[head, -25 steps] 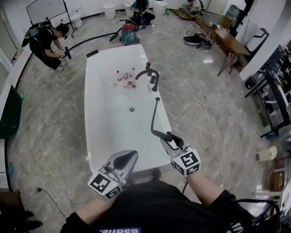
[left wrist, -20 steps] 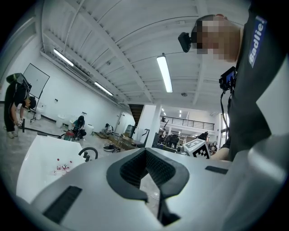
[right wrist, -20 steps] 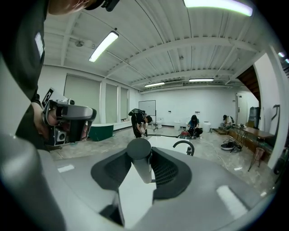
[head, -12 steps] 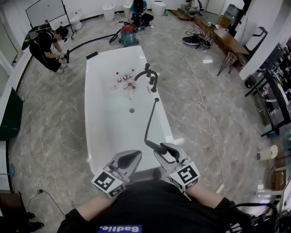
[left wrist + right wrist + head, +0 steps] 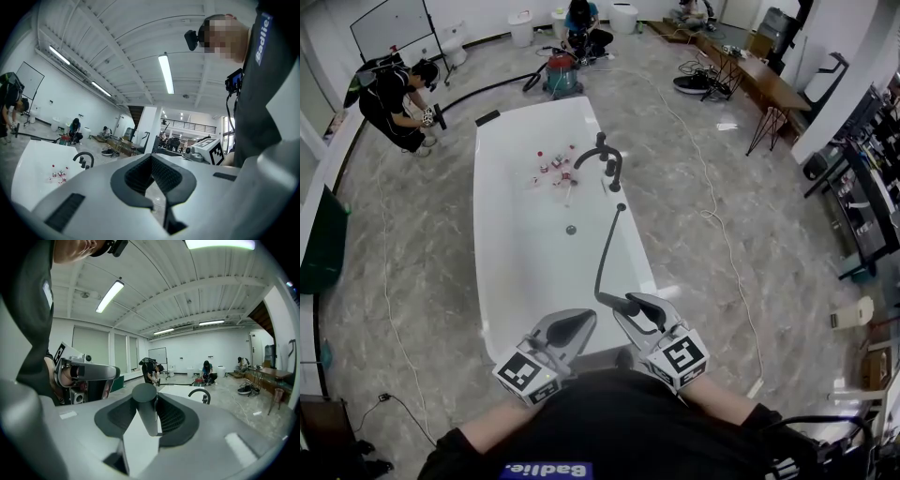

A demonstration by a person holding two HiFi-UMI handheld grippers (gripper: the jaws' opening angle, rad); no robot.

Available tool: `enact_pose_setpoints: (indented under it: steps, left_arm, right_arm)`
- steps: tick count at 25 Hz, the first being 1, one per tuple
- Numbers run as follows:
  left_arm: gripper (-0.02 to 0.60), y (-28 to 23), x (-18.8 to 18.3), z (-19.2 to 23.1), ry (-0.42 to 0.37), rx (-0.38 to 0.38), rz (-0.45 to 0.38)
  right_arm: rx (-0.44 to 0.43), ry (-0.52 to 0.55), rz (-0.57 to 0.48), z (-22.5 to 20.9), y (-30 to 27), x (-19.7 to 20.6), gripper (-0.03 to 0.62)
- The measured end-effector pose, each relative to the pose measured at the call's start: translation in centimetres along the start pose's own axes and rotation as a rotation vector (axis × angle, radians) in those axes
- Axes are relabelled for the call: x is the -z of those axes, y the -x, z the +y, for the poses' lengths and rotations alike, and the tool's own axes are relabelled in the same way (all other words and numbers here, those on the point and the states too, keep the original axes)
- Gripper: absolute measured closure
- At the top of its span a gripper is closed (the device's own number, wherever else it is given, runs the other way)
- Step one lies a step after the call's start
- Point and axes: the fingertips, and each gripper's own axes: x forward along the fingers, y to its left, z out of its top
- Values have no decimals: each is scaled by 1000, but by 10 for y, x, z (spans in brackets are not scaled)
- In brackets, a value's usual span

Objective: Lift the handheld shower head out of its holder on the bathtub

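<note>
Right gripper view: right gripper (image 5: 151,417) pinches the dark shower head (image 5: 144,397). Since a second ago it has drawn back toward the person, hose (image 5: 604,246) trailing to the bathtub (image 5: 492,281) rim; the lift looks done. Left gripper (image 5: 570,328) is pressed together, empty.

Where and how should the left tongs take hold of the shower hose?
Probably mid-span of the shower hose, where it arches free over the bathtub; come from its left, jaws across it. The right tongs hold the shower head.

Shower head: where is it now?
Head view, bottom centre: shower head in the right gripper's jaws, over the bathtub's near end, beside the left gripper.
</note>
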Motion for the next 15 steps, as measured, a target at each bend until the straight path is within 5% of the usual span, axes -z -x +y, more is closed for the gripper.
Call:
enact_pose_setpoints:
  steps: [15]
  left_arm:
    - [581, -1, 1, 2, 1, -21, -4]
  right_arm:
    - [-11, -15, 0, -6, -4, 0, 461]
